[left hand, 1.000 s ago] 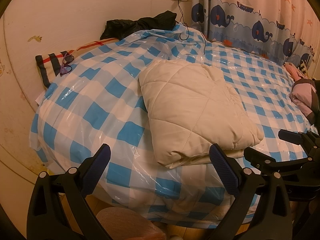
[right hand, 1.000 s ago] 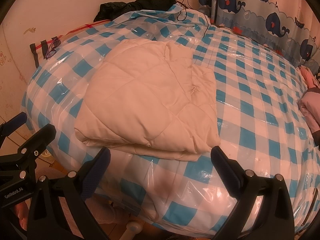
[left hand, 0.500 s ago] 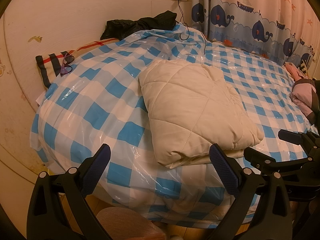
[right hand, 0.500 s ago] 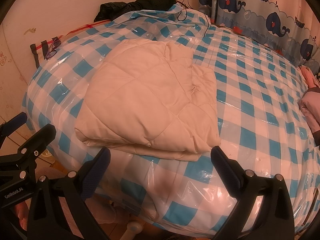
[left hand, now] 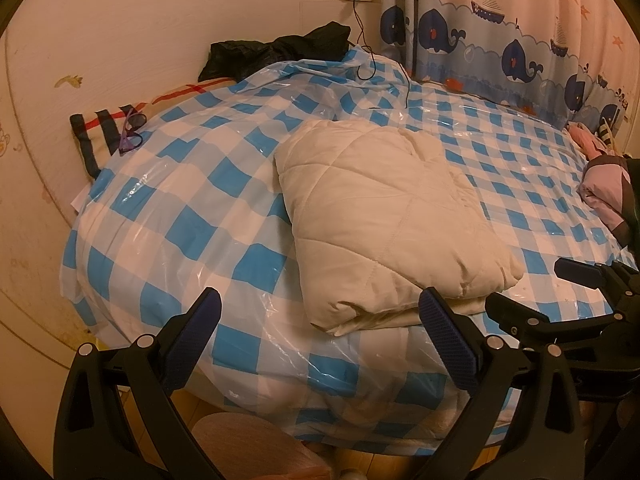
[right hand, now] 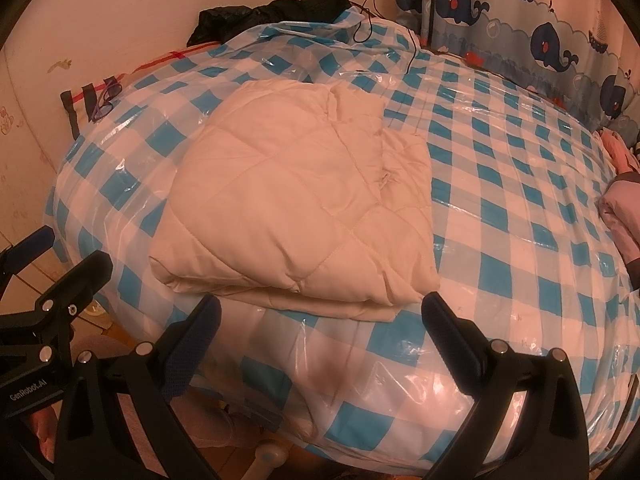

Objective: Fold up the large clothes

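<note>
A cream quilted garment lies folded into a thick rectangle on the bed, which is covered by a blue-and-white checked plastic sheet. My left gripper hangs open at the bed's near edge, just short of the folded bundle's front left corner, holding nothing. Open too is my right gripper, in front of the bundle's near edge, with empty fingers. In the left wrist view the right gripper shows at the right; in the right wrist view the left gripper shows at the left.
A striped pillow with purple glasses lies by the wall. Black clothing is heaped at the bed's far corner, with a charger cable from the wall socket. Pink clothes sit at the right. A whale-print curtain hangs behind.
</note>
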Tool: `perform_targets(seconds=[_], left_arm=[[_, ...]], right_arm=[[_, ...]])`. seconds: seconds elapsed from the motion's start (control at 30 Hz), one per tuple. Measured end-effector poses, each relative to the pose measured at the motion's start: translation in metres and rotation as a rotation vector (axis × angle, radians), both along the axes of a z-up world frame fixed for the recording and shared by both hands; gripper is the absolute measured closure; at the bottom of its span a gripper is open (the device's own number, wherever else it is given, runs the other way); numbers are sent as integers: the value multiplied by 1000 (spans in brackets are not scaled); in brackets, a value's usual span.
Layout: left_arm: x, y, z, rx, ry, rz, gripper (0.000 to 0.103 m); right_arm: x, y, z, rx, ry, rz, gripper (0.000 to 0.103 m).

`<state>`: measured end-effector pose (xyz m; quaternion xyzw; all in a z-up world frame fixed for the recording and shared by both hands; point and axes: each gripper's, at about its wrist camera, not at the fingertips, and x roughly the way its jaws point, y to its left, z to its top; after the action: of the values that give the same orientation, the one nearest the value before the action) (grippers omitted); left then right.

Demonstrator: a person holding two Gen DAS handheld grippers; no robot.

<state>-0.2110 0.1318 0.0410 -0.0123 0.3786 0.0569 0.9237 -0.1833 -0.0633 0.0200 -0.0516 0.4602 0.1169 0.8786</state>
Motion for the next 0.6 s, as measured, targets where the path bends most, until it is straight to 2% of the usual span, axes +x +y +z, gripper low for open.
perform_targets(seconds=[0.6], left_arm=[[-6,-10,8,18,-8,-4,8]], right_arm=[[-3,0,4,16,-2,-5,7]])
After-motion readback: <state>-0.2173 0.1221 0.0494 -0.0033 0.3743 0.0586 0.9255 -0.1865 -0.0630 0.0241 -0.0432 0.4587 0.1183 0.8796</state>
